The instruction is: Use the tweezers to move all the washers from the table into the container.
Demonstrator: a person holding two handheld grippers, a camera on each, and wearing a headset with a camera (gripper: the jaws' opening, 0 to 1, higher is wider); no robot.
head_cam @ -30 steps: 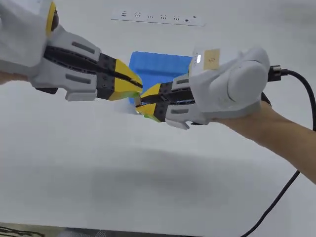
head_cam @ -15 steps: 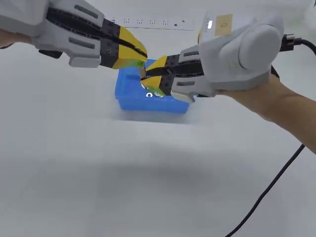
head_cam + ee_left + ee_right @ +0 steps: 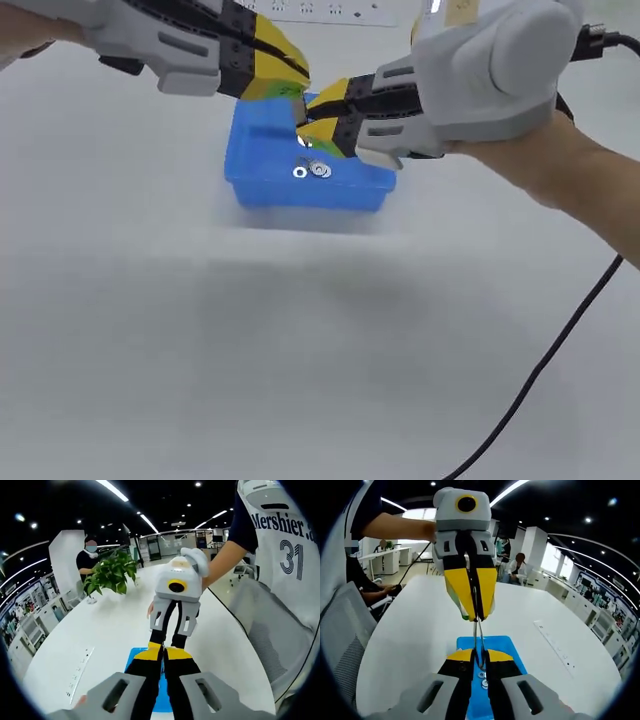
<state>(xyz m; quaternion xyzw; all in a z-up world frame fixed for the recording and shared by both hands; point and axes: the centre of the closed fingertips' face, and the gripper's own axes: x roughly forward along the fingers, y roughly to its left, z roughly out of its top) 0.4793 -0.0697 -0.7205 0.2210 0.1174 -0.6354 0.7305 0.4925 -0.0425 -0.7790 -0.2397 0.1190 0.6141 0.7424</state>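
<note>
A blue container (image 3: 300, 192) stands on the white table with a few silver washers (image 3: 310, 171) lying in it. My left gripper (image 3: 298, 88) comes in from the upper left and my right gripper (image 3: 303, 125) from the right. Their yellow tips meet just above the container's far part. In the right gripper view, thin metal tweezers (image 3: 478, 640) run from the left gripper's shut jaws down into my right gripper (image 3: 480, 656), which is also shut on them. Below them lie the washers (image 3: 483, 679) in the container (image 3: 506, 646).
A white power strip (image 3: 320, 10) lies at the table's far edge. A black cable (image 3: 560, 350) trails from the right gripper across the table's right side. A potted plant (image 3: 112, 575) and seated people are farther off around the long table.
Relative to the container, both grippers have moved together from its near edge to above its far part. Washers inside it are now uncovered. The camera has also shifted.
</note>
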